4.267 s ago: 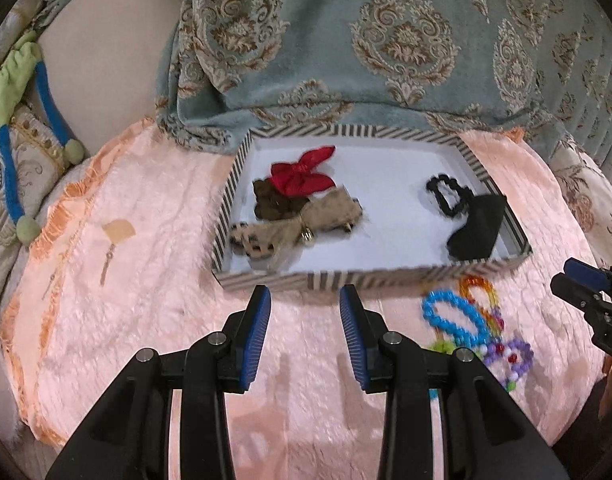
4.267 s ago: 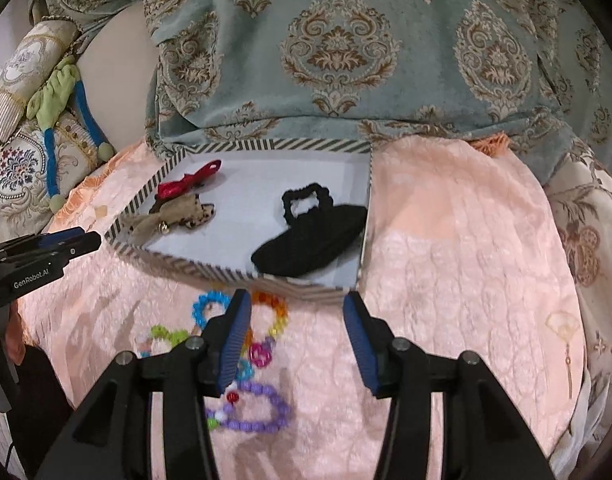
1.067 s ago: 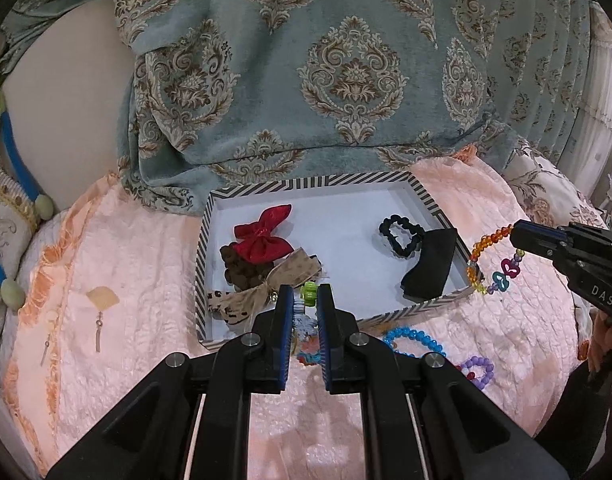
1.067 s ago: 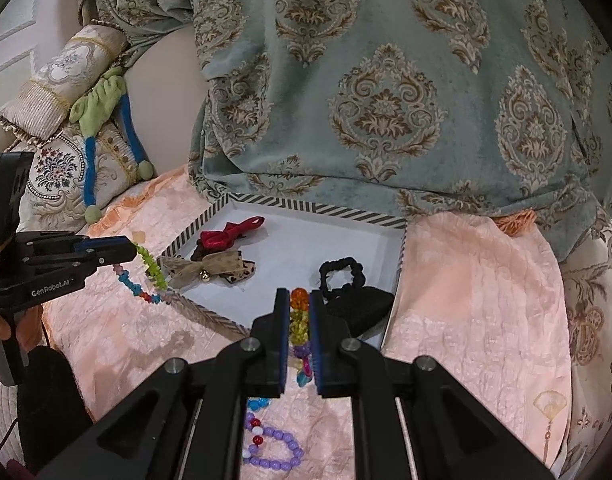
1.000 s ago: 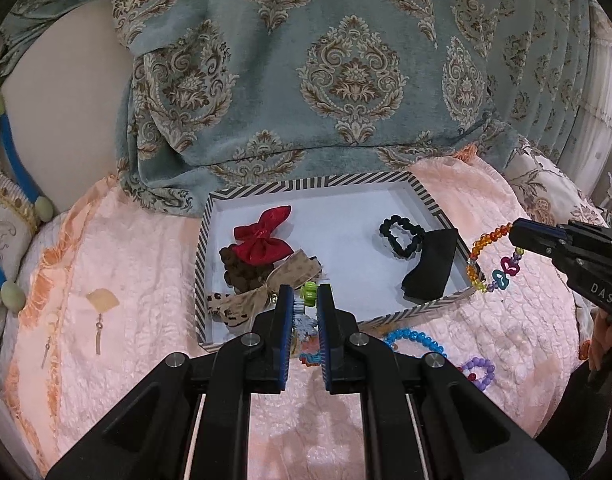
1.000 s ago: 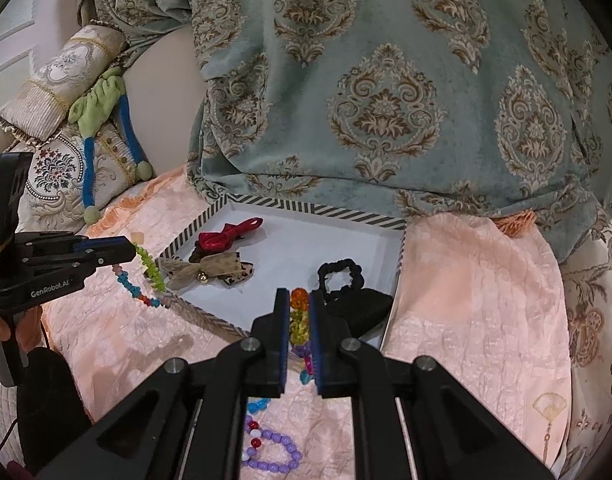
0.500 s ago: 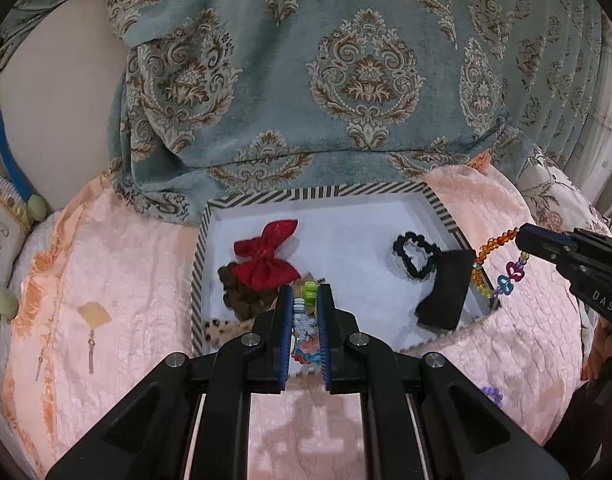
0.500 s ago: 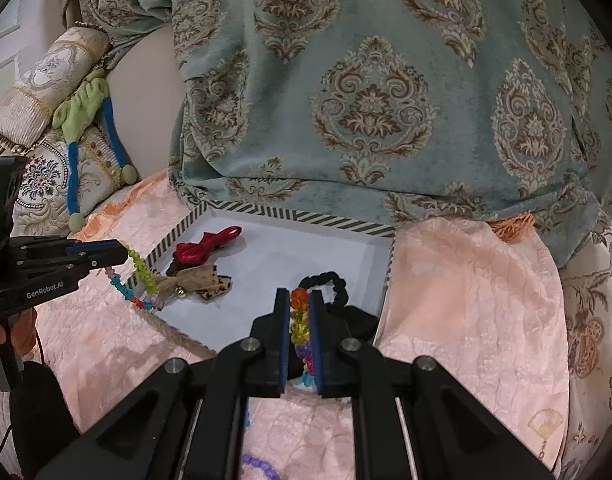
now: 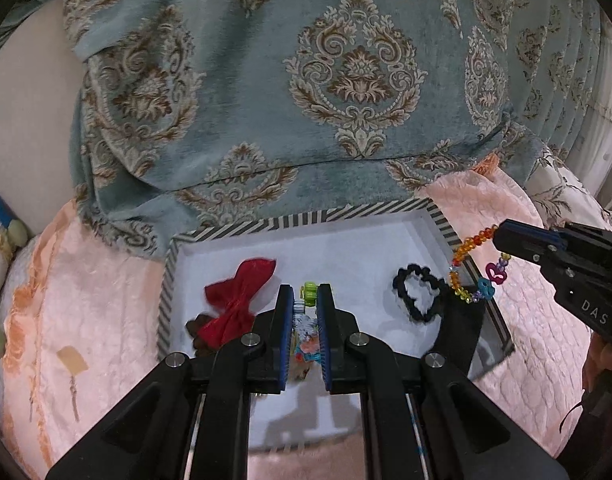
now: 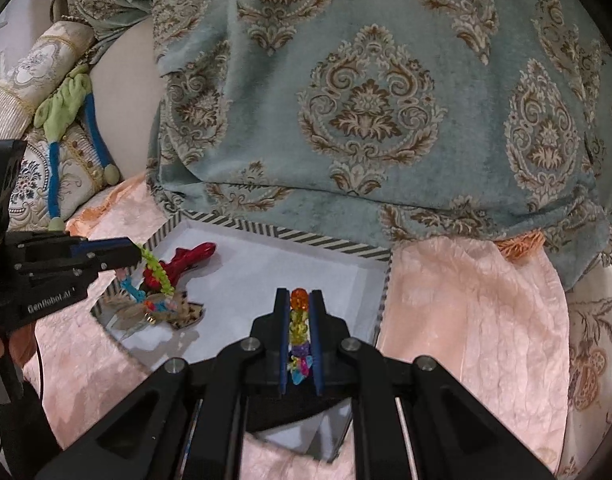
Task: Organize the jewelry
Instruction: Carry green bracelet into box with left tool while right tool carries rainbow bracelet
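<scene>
A striped-rim white tray lies on the peach bedspread. My left gripper is shut on a green, blue and red bead bracelet, which hangs over the tray's left part. My right gripper is shut on an orange-to-purple bead bracelet, which dangles over the tray's right rim. In the tray lie a red bow, a leopard-print bow, a black scrunchie and a black cloth piece.
A teal damask cover rises right behind the tray. A small fan-shaped earring lies on the bedspread left of the tray. Pillows and a green and blue soft toy sit far left. A hand holds the left gripper.
Both grippers shut on bead bracelets and lifted them off the bedspread. Over the last second both moved forward, and each bracelet now hangs over the tray.
</scene>
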Action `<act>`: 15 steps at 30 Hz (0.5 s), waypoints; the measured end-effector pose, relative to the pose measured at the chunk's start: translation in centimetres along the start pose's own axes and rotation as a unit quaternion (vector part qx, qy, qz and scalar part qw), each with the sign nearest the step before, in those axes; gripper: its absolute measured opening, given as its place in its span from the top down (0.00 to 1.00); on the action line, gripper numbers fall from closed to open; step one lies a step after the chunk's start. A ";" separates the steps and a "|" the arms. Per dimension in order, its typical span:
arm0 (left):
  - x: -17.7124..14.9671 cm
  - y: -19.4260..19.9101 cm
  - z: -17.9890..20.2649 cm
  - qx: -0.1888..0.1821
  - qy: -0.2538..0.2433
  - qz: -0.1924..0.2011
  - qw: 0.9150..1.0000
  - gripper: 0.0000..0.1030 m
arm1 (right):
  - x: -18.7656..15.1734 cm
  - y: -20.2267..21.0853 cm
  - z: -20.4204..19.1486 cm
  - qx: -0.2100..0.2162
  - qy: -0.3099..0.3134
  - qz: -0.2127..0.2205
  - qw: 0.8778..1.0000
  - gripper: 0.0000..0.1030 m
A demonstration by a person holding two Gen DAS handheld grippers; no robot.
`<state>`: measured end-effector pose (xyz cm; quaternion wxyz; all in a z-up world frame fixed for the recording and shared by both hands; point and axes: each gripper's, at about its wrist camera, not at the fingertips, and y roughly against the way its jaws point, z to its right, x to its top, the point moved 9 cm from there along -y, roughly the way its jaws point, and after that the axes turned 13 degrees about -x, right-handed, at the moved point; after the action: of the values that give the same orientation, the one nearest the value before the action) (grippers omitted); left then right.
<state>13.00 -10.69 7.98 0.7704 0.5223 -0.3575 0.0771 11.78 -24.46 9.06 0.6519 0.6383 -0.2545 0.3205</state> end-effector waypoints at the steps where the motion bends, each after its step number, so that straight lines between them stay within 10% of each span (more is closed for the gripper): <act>1: 0.3 -0.4 0.1 -0.001 0.000 0.000 1.000 1.00 | 0.2 -0.3 0.1 0.000 -0.002 -0.001 1.000 0.91; 15: -0.5 -8.0 -3.6 0.009 0.046 -0.032 0.998 1.00 | 2.0 -11.3 -0.2 0.004 -0.018 -0.058 0.998 0.91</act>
<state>18.24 -10.98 0.93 0.7833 0.5363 -0.3043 0.0791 21.50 -23.87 2.96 0.6624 0.6602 -0.2277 0.2712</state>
